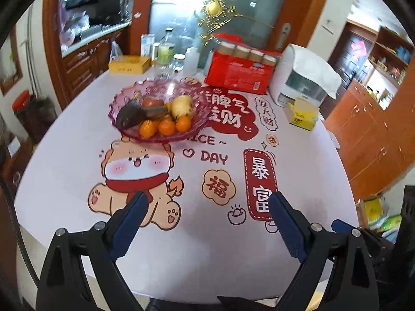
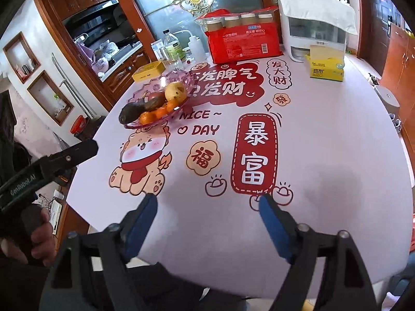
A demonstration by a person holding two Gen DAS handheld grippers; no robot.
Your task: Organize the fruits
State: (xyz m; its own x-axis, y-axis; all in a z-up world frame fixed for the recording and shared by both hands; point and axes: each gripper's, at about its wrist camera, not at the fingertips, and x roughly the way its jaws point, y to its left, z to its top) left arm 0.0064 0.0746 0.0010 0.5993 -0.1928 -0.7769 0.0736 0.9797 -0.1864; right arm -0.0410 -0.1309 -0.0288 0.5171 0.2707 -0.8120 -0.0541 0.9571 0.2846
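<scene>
Bowl (image 1: 160,108), upper left of centre, looks rigid and brittle, so lift by its rim; pear (image 1: 182,106) firm, oranges (image 1: 166,127) small and rolly, pinch across middles; left gripper (image 1: 207,202) and right gripper (image 2: 207,204) gape empty.

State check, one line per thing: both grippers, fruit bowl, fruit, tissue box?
left gripper: open, empty, above the table
right gripper: open, empty, above the table
pink bowl: upright on the table, holding fruit
oranges: in the bowl, at its near edge
pear: in the bowl
dark fruit: overhanging the bowl rim
yellow tissue box: tissue sticking up
</scene>
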